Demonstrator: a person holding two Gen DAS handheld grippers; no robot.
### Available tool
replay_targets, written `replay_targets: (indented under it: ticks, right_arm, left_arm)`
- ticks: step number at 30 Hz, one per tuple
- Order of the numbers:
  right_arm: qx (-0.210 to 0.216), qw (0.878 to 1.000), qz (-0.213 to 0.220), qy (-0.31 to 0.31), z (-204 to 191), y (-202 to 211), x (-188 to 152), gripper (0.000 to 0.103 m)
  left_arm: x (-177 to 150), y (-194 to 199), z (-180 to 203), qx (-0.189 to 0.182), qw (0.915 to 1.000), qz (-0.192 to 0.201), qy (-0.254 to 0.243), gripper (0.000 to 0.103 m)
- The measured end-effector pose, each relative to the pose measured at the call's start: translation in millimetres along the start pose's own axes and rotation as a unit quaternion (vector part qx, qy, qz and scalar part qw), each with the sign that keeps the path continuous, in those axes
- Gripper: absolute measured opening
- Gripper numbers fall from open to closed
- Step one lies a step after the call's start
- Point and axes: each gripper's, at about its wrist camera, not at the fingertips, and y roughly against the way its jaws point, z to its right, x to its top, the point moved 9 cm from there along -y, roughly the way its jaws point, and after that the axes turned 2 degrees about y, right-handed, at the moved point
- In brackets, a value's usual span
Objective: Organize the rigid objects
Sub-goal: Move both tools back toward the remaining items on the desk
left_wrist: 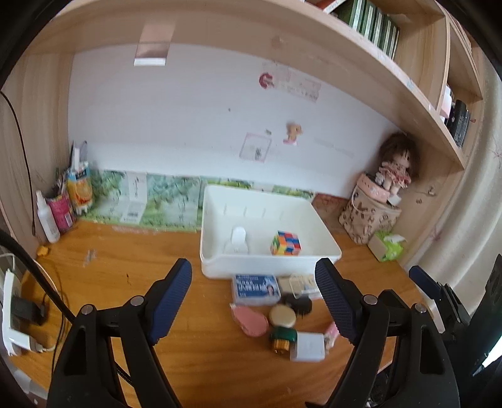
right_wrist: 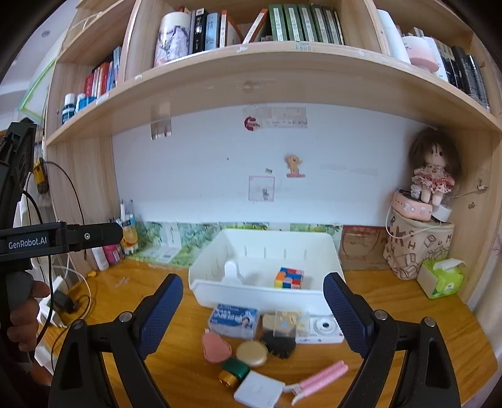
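Note:
A white plastic bin (left_wrist: 323, 241) (right_wrist: 332, 248) stands on the wooden desk and holds a colourful puzzle cube (left_wrist: 285, 243) (right_wrist: 289, 277) and a white piece (left_wrist: 237, 240). In front of it lies a cluster: a blue-and-white box (left_wrist: 255, 288) (right_wrist: 233, 320), a pink case (left_wrist: 251, 320) (right_wrist: 215, 346), a gold round lid (left_wrist: 282, 315) (right_wrist: 251, 353), a green-and-gold bottle (left_wrist: 282, 339) (right_wrist: 232, 373), a white square box (left_wrist: 307, 346) (right_wrist: 259, 392), a black object (right_wrist: 279, 343), a pink razor (right_wrist: 320, 378). My left gripper (left_wrist: 254, 276) and right gripper (right_wrist: 254, 293) both hover open above the cluster, holding nothing.
Bottles and cartons (left_wrist: 69, 201) crowd the back left corner. A doll (right_wrist: 433, 175) sits on a patterned bag (right_wrist: 414, 248) at the back right, beside a green tissue pack (right_wrist: 442, 277). A charger and cables (left_wrist: 28, 310) lie at the left. Shelves of books (right_wrist: 282, 25) hang overhead.

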Motion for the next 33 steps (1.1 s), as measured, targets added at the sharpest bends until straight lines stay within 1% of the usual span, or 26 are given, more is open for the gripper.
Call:
replay_targets:
  ticks: [3,8,13,18,20,26,30,33]
  right_arm:
    - [-0.006,1.000,-0.015,0.006,0.3,3.2,-8.1,0.091]
    - [-0.014,0.999,-0.047,0.016,1.7,5.9,-27.5,0.091]
    - [-0.013,0.997,-0.080,0.019,2.8,5.3,-46.9,0.091]
    - [-0.017,0.994,-0.106,0.019,8.5,1.6,-63.0,0.091]
    - [-0.017,0.993,-0.116,0.016,12.5,-1.0,-68.6,0.091]
    - [-0.010,0.989,-0.146,0.001,28.4,-11.6,-83.2,0.091]
    - [-0.001,0.987,-0.157,-0.014,44.5,-18.1,-85.2,0.091]
    - [0.017,0.985,-0.171,-0.011,52.8,-24.6,-88.0,0.091]
  left_arm:
    - [-10.1,-3.9,0.2,-0.004,0.9998,-0.019,0.006,0.083]
    - [-29.7,-14.4,3.2,-0.011,0.9978,-0.064,0.016,0.083]
    - [-47.8,-29.6,7.5,-0.019,0.9933,-0.111,0.026,0.083]
    - [-63.9,-45.7,18.9,-0.021,0.9876,-0.155,0.016,0.083]
    - [-71.5,-53.6,24.0,-0.020,0.9840,-0.177,0.011,0.083]
    - [-92.0,-74.3,35.1,0.000,0.9716,-0.237,0.004,0.083]
    - [-98.0,-83.2,41.0,0.016,0.9666,-0.256,0.011,0.083]
    - [-106.8,-90.5,44.9,0.036,0.9603,-0.276,0.018,0.083]
